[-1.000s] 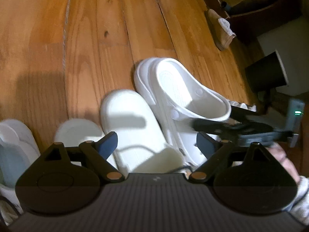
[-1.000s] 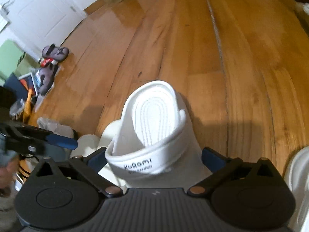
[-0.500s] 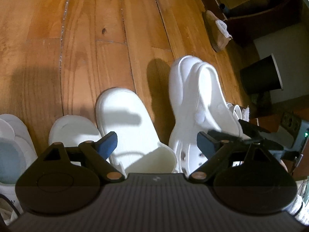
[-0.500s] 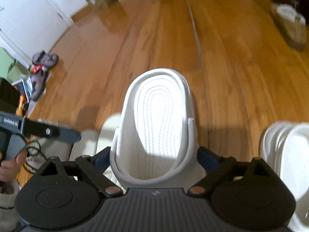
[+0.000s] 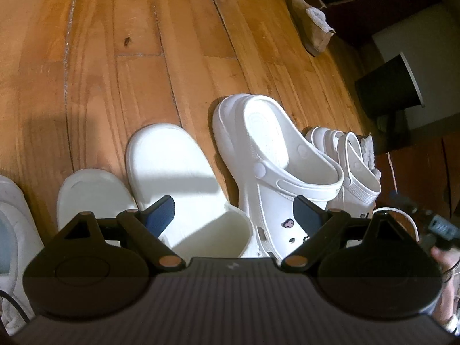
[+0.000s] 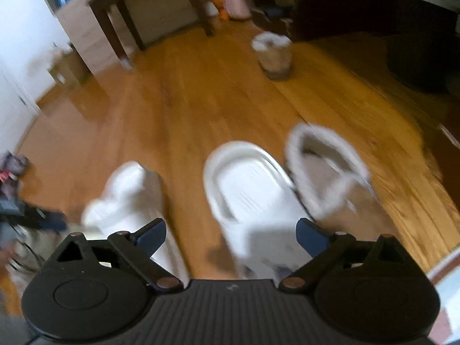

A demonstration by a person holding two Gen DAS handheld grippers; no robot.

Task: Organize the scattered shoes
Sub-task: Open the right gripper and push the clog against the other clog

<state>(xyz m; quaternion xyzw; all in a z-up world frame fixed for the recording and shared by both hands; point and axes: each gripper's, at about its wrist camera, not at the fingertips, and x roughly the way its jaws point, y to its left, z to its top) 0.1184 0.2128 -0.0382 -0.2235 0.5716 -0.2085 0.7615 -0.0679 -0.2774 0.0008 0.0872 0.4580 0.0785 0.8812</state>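
Tongs, L [image 5: 234, 210] & R [image 6: 231, 233], both wide open, holding nothing.

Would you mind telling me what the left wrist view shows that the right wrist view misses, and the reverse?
Only the left wrist view shows the small charms on the white clog and a pale slide sandal further left. Only the right wrist view shows the dark wooden table and white door. Both show the white strapped clog, the white slide sandal and plank floor.
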